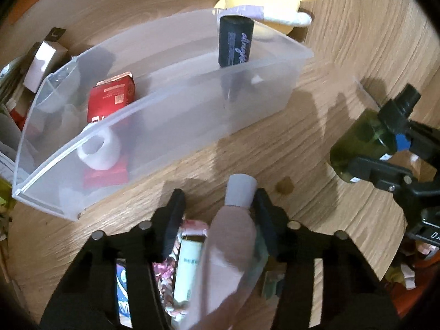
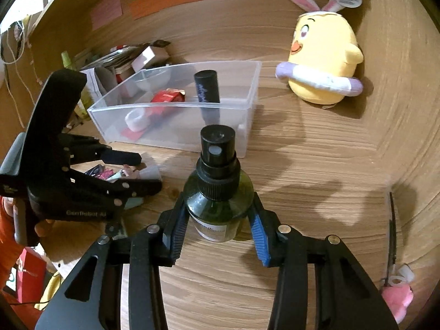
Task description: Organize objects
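Note:
My left gripper [image 1: 220,202] points down over a pile of packets, with a pale pink tube [image 1: 231,242] and its grey cap between the jaws. The blurred tube lies against the right finger [image 1: 264,214], while a gap shows beside the left finger [image 1: 176,214]. From the right wrist view, the left gripper [image 2: 145,172] hovers low at the left, in front of the bin. My right gripper [image 2: 218,202] is shut on a dark green spray bottle [image 2: 217,209] with a black pump top, held upright. The left wrist view shows this bottle [image 1: 357,140] at the right. A clear plastic bin [image 1: 192,90] [image 2: 176,106] stands just beyond both.
In the bin are a black tube [image 2: 207,88], a red carton [image 1: 110,96] and a white tape roll [image 1: 99,151]. A yellow chick plush [image 2: 321,63] sits behind the bin to the right. Boxes and papers [image 2: 132,55] crowd the far left. A pink toy [image 2: 397,299] lies at the right edge.

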The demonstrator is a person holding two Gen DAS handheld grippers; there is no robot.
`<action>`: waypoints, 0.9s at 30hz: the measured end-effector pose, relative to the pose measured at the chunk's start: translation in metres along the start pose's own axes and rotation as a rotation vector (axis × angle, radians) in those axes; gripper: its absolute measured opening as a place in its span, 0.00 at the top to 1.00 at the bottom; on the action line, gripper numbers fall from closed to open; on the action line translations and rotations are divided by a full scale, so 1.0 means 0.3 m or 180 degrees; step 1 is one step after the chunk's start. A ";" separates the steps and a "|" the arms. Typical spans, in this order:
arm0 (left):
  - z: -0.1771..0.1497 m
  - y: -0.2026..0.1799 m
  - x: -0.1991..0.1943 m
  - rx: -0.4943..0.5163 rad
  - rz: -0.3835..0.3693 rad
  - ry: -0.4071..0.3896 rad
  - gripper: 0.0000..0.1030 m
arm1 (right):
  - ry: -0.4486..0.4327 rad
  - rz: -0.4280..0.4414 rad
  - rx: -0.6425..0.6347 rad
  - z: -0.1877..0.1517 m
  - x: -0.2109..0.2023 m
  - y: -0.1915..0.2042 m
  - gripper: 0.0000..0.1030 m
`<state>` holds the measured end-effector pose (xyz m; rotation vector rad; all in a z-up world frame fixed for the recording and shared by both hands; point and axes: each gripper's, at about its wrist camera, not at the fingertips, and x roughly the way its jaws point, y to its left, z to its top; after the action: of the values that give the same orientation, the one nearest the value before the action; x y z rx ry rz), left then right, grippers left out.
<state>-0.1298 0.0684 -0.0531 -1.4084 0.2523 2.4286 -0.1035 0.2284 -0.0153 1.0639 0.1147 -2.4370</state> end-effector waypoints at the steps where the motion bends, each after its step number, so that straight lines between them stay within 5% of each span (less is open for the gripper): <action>1: 0.001 0.003 0.001 -0.0014 0.0010 -0.0019 0.57 | 0.0003 -0.0003 0.0002 0.001 0.003 -0.002 0.63; 6: 0.000 0.012 -0.018 -0.0010 0.0023 -0.0142 0.81 | 0.0004 0.0017 0.0006 0.010 0.019 0.004 0.62; 27: -0.065 0.131 -0.294 -0.0568 0.0031 -0.0783 0.80 | -0.0204 0.0061 -0.0042 0.073 -0.013 0.069 0.63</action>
<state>-0.0875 0.0092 0.0132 -1.1595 -0.0164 2.6554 -0.1066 0.2060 0.0050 0.9757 0.0991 -2.4471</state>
